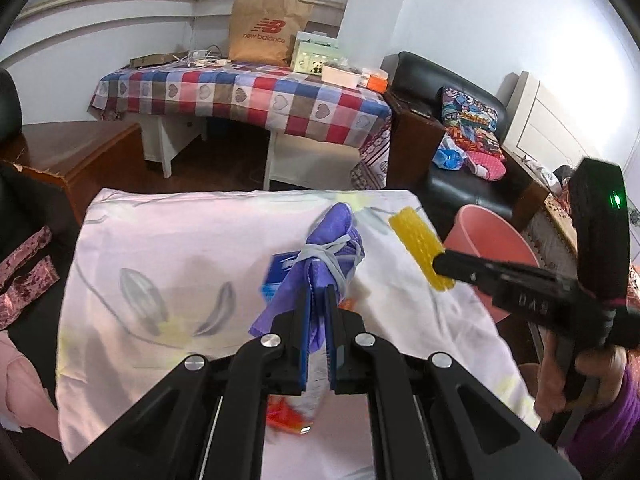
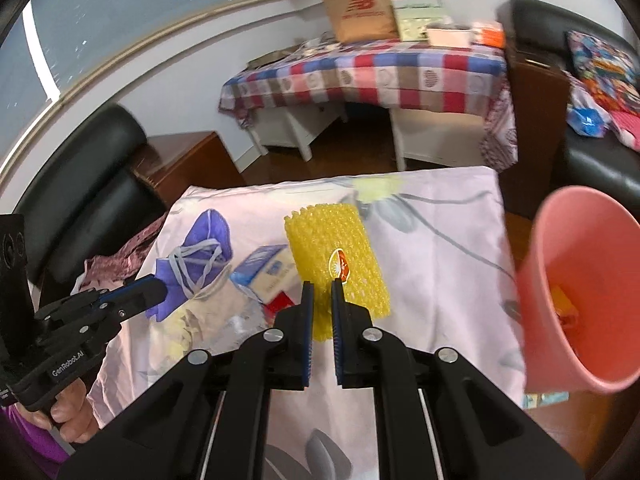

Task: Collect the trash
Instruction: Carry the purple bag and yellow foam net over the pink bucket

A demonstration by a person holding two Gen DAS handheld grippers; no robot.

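Note:
My left gripper (image 1: 319,294) is shut on a purple face mask (image 1: 334,240) with grey straps, lifted above the pink flowered cloth (image 1: 180,248); in the right wrist view the left gripper (image 2: 158,292) and the mask (image 2: 200,256) are at the left. My right gripper (image 2: 322,286) is shut on a yellow foam fruit net (image 2: 332,248) with an orange sticker; the left wrist view has the right gripper (image 1: 438,266) and the net (image 1: 420,252) at the right. A pink bin (image 2: 580,292) stands to the right with something orange inside. On the cloth lie a blue and white carton (image 2: 266,268), a red wrapper (image 2: 280,302) and a clear plastic piece (image 2: 240,320).
Behind the cloth stand a table with a checked cover (image 1: 240,96), a brown paper bag (image 1: 264,28) on it, a wooden cabinet (image 1: 76,156) at the left and a black sofa (image 1: 460,120) with cushions at the right. A person's hand (image 1: 576,376) holds the right gripper.

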